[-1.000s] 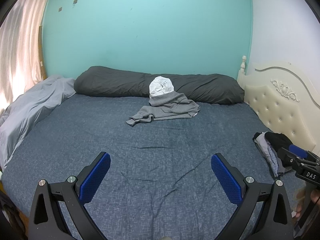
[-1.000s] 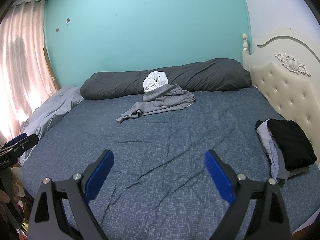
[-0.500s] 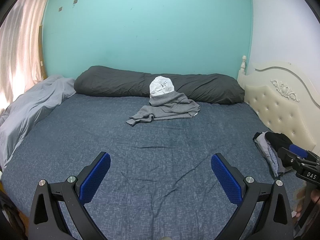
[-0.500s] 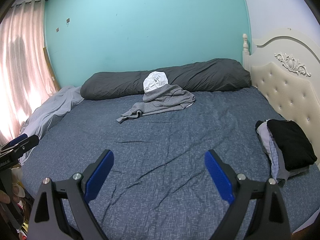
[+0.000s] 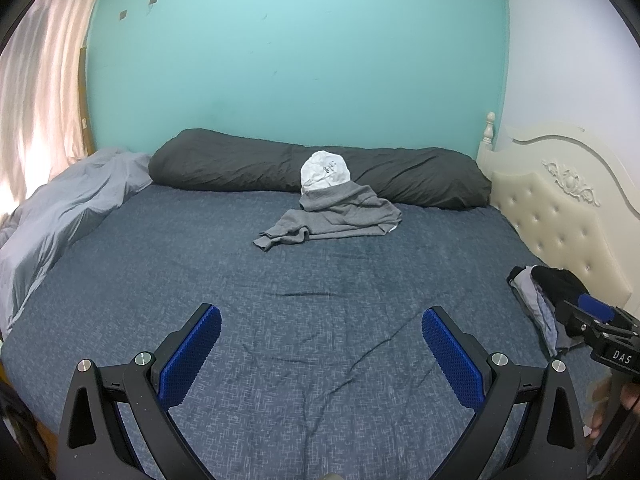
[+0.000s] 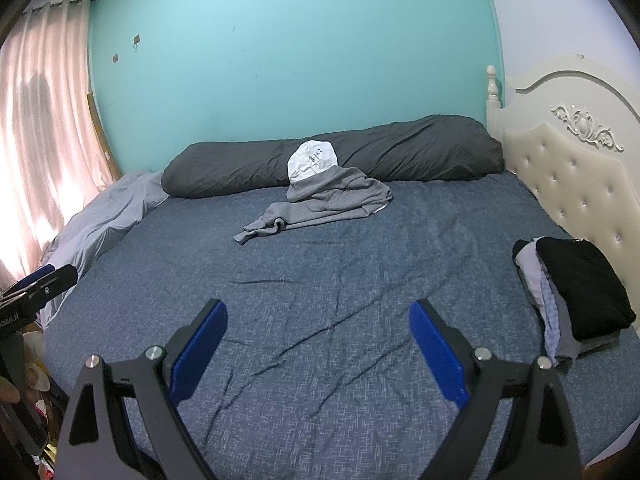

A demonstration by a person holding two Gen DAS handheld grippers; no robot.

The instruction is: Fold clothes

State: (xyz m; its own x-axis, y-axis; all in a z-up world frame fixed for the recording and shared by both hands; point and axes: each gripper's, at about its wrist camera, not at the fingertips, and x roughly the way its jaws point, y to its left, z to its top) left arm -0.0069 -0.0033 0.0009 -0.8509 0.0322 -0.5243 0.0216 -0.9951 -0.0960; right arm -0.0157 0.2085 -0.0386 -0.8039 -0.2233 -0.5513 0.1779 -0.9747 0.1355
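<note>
A wide bed covered by a dark blue patterned sheet [image 6: 360, 280] is seen against a plain turquoise wall [image 5: 296, 60]. A long charcoal bolster pillow [image 5: 248, 168] is laid along the wall, a pale grey crumpled duvet [image 5: 60, 208] beside it. A cream tufted headboard with carved ornament [image 6: 572, 168] is set at the right. Daylight is filtered through pink curtains [image 6: 44, 120] at the left.

Crumpled grey knit sweatshirt [image 5: 340, 216] w/ white crumpled garment [image 5: 325, 171] atop, far side of bed; folded black-topped clothes stack [image 6: 576, 296] at right edge.
</note>
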